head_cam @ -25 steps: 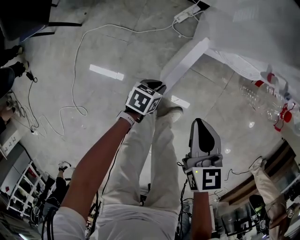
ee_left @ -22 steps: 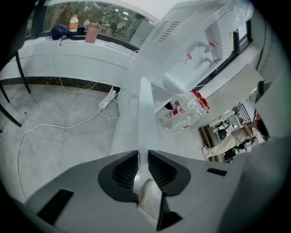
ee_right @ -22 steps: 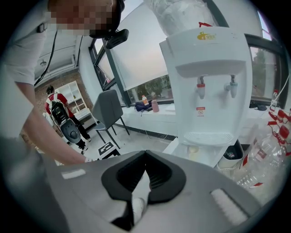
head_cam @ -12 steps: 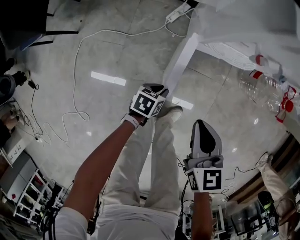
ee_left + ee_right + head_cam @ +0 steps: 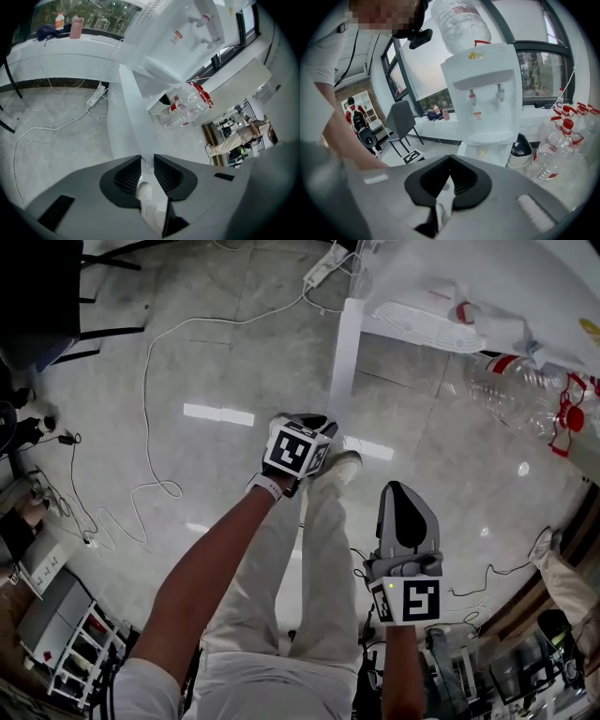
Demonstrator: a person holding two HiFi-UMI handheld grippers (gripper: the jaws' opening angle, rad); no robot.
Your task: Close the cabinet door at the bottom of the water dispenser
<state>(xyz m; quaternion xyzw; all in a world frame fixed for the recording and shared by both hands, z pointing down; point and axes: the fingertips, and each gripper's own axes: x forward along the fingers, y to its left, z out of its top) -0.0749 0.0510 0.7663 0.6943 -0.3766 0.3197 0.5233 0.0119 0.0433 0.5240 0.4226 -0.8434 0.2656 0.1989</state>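
An office-like workroom with a drinks corner: a white water dispenser (image 5: 485,93) stands before tall windows (image 5: 536,61), spare water bottles (image 5: 555,150) beside it on a polished tile floor (image 5: 216,352). A power strip (image 5: 319,270) and loose cables (image 5: 144,390) trail across that floor, a grey chair (image 5: 401,122) stands by a long white window ledge (image 5: 56,51), and shelving racks (image 5: 70,648) stand at one edge

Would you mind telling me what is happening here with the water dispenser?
A person with a gripper in each hand stands at the water dispenser. The left gripper pinches the free edge of the cabinet door, which is swung wide open from the base. The right gripper is shut and empty, held back. The door is not yet closed.
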